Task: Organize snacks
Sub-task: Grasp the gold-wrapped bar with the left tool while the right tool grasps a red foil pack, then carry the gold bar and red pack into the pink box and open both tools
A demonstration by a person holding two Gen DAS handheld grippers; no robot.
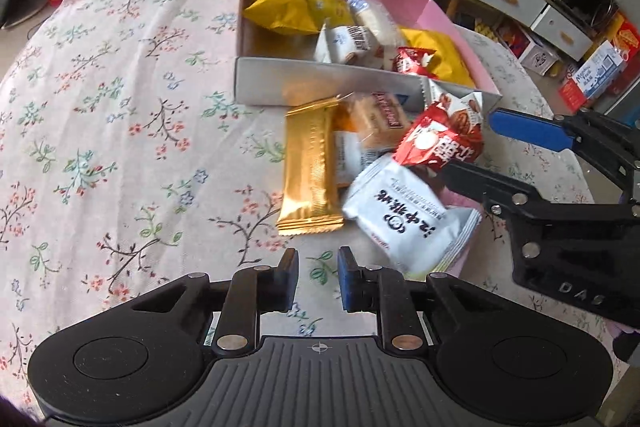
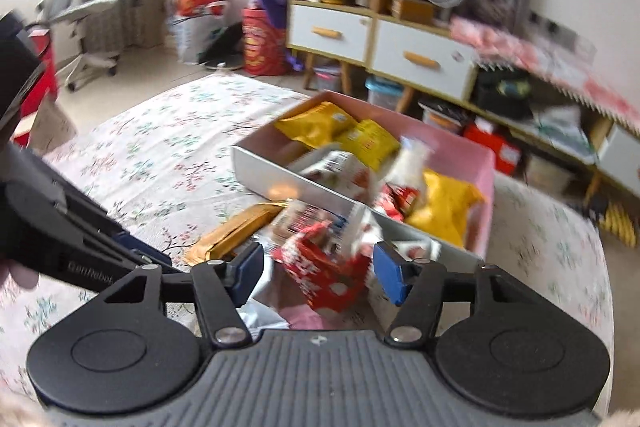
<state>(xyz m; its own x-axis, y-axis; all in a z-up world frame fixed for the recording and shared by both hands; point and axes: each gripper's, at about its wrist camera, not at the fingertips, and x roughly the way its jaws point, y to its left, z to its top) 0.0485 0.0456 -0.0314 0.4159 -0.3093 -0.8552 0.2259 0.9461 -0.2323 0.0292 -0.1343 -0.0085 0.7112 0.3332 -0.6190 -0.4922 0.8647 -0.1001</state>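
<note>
Box (image 1: 248,83) holds yellow packets (image 1: 280,7), seemingly others.

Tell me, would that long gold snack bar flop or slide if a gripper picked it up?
The gold bar looks straight and flat on the tablecloth, so probably fairly stiff. Its shiny foil may be slippery. The crimped ends look thin and would likely bend.

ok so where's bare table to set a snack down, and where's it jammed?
Free: the floral tablecloth left of the box and left of the gold bar, out to the table edge; also the strip between the gold bar and the left gripper. Crowded: the loose pile in front of the box, white packet, red packet, with the right gripper working in it.
</note>
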